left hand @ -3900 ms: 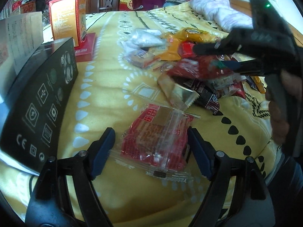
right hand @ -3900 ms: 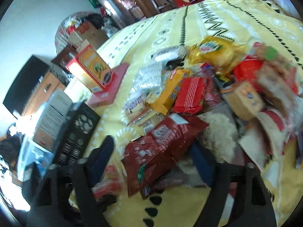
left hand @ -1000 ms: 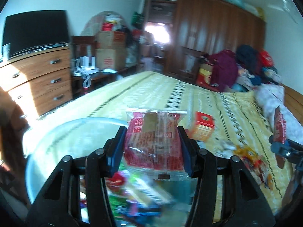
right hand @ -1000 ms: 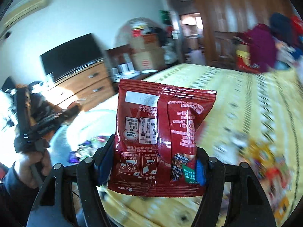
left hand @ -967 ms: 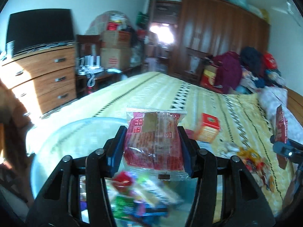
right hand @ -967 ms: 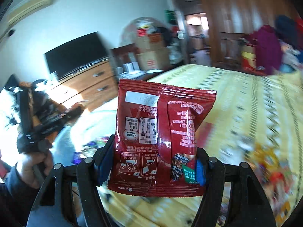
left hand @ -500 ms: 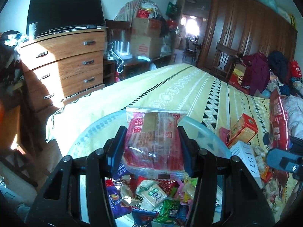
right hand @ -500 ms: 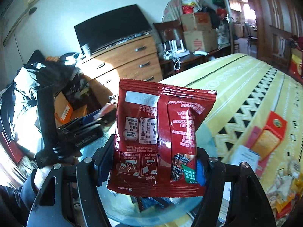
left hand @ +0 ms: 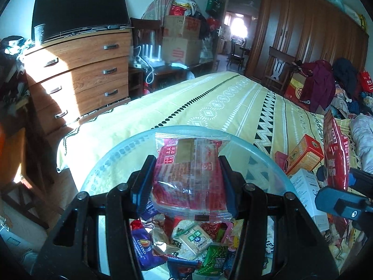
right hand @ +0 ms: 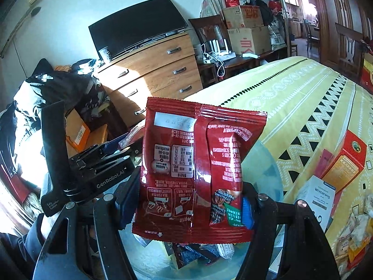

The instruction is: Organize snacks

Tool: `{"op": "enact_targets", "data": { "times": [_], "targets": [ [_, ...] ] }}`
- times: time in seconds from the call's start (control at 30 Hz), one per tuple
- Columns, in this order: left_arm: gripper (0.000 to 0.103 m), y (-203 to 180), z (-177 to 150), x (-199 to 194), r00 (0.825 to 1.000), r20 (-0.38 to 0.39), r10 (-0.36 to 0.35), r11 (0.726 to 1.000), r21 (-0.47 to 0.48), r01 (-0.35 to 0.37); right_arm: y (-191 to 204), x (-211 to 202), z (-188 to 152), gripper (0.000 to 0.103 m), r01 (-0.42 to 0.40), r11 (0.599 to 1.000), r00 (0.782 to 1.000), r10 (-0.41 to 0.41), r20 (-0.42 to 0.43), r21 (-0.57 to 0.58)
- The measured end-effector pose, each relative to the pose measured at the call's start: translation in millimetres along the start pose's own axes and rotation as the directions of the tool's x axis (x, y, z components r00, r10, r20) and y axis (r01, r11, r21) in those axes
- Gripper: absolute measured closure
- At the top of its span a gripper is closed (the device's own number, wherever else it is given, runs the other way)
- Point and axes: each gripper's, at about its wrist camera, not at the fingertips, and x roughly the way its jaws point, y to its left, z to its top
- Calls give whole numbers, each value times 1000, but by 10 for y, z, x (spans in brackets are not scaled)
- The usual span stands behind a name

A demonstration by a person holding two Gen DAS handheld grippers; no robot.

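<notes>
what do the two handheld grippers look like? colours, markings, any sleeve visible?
Both are matte black, forked frames with silver pivot screws and blue finger pads. The left gripper, seen from the right wrist camera, has white "GenRobot.AI" and "Data Acquisition System" lettering. The right gripper looks identical in build. No cables or sleeve clearly visible.

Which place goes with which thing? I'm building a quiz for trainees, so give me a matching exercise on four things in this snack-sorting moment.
Things:
1. clear-wrapped red snack packet
2. glossy dark red foil pouch
3. purple snack packet
4. orange-red carton

Places:
A. lying inside the translucent blue tub
B. clamped in the right gripper
C. on the yellow patterned bedspread, beside the tub
D. clamped in the left gripper, above the tub

Pairs: 1-D, 2-B, 3-A, 4-C
</notes>
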Motion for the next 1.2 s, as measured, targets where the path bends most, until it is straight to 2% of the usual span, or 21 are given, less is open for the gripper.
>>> {"op": "enact_targets", "data": {
  "times": [1.2],
  "targets": [
    [49, 2, -17, 99, 1000, -19, 2, 1000, 9, -2, -54, 87, -69, 30, -4, 1000, 1000, 4, -5, 3]
  ]
}}
